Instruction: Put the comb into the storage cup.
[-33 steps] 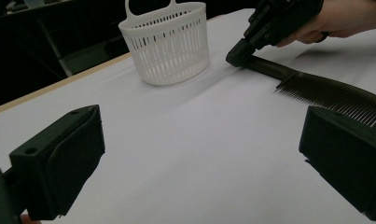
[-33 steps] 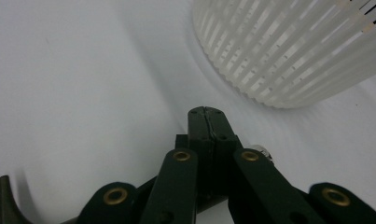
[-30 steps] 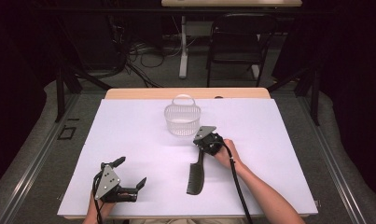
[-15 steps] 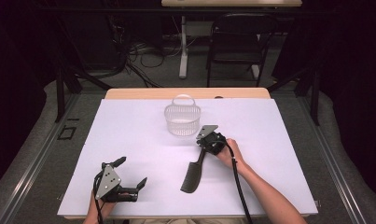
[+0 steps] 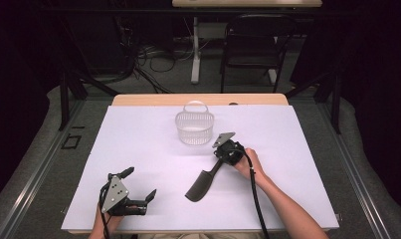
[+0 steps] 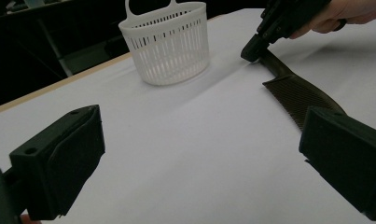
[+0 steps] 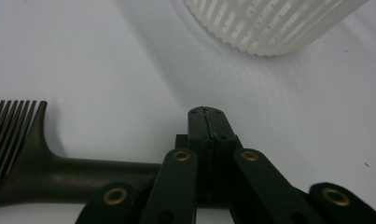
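Right gripper [image 5: 223,155] grips the comb [image 5: 204,183] by its handle end; its fingers [image 7: 205,122] are pressed together around the handle, tips meeting just past it in the right gripper view. Whether the comb rests on the worktop [image 5: 297,189] or hangs slightly lifted I cannot tell; its shadow sits tight beneath it.

Key relation: the comb's long axis runs from about 1 o'clock at the gripped handle to 7 o'clock at the toothed head in the high view. So the free mass of the comb trails away from the fingers toward 7 o'clock, toward the person. In the right gripper view the handle crosses the fingers side to side and the teeth [image 7: 8,135] show at 9 o'clock.

The basket [image 5: 194,127] stands upright at roughly 11 o'clock from the right gripper, near but not touching. The grip point is closer to the basket than the head is. Likely next move: lift, tip the comb and drop it in the basket, so the long trailing head must clear the rim.

Left gripper [image 5: 138,191] is at the near-left of the worktop, fingers [image 6: 59,158] spread wide, holding nothing. It is well apart from both comb and basket; the comb head lies at about 2 o'clock from it. The right hand [image 5: 250,164] is clearly the nearer one.
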`<state>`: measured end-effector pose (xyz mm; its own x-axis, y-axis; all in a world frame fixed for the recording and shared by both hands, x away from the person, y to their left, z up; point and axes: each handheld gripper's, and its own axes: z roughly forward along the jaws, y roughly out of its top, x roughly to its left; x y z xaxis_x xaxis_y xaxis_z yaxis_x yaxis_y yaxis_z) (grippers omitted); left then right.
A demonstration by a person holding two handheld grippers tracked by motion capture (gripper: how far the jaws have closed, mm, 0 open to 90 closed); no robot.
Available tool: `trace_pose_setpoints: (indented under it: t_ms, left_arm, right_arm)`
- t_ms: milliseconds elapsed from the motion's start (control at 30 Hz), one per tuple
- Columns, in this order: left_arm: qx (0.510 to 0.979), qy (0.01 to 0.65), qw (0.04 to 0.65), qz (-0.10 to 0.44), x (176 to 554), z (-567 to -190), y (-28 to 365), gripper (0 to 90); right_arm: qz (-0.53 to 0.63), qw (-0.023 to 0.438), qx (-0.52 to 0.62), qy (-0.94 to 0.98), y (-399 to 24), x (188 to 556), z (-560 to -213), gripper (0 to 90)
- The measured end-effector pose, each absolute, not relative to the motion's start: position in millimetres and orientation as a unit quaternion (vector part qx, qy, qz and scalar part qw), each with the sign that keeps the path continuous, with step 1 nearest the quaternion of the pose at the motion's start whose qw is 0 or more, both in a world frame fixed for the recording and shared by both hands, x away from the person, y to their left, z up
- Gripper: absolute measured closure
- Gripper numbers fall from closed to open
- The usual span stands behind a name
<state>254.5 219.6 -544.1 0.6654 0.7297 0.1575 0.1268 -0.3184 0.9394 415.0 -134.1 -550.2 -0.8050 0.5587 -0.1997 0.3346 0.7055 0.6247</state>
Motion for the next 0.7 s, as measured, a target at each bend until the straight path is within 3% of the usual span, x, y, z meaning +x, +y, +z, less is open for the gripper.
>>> trace_pose_setpoints:
  t_ms: [700]
  left_arm:
    - [0.757, 0.283, 0.509, 0.295, 254, -544, 220, 0.4]
  right_arm:
    - [0.271, 0.175, 0.254, 0.912, -147, 409, -546, 90.0]
